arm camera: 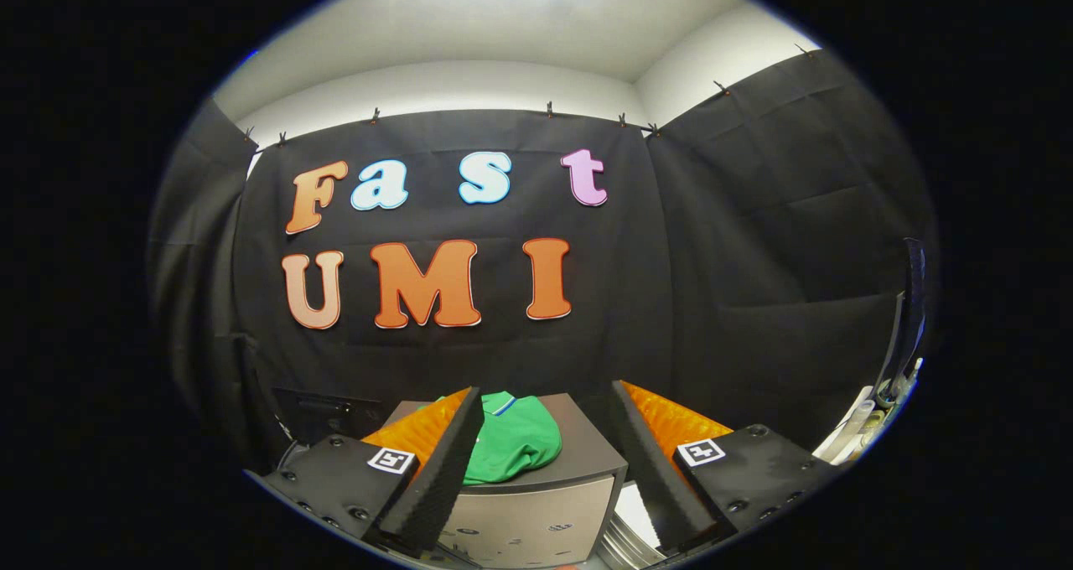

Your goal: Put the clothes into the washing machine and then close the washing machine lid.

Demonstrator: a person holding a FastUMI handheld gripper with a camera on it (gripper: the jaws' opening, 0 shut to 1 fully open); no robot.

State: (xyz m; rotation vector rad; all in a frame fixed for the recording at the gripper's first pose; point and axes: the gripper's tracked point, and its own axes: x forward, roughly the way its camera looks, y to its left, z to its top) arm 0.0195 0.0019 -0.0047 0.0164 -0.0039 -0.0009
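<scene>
A green garment (pixel 513 436) with a pale collar lies crumpled on top of a grey-brown cabinet (pixel 578 461). My gripper (pixel 545 398) is open, its two black-padded, orange-backed fingers spread wide, with nothing between them. The garment sits just ahead of the fingers, partly hidden behind the left finger (pixel 444 461). To the right, beyond the right finger (pixel 650 461), the washing machine's raised lid (pixel 909 318) stands upright. A ribbed metallic rim (pixel 624 545), perhaps the machine's drum, peeks out below the cabinet between the fingers.
A dark box-like object (pixel 323 415) sits left of the cabinet against the booth's black cloth wall. White and pale parts of the machine's edge (pixel 855 432) show under the raised lid at the right.
</scene>
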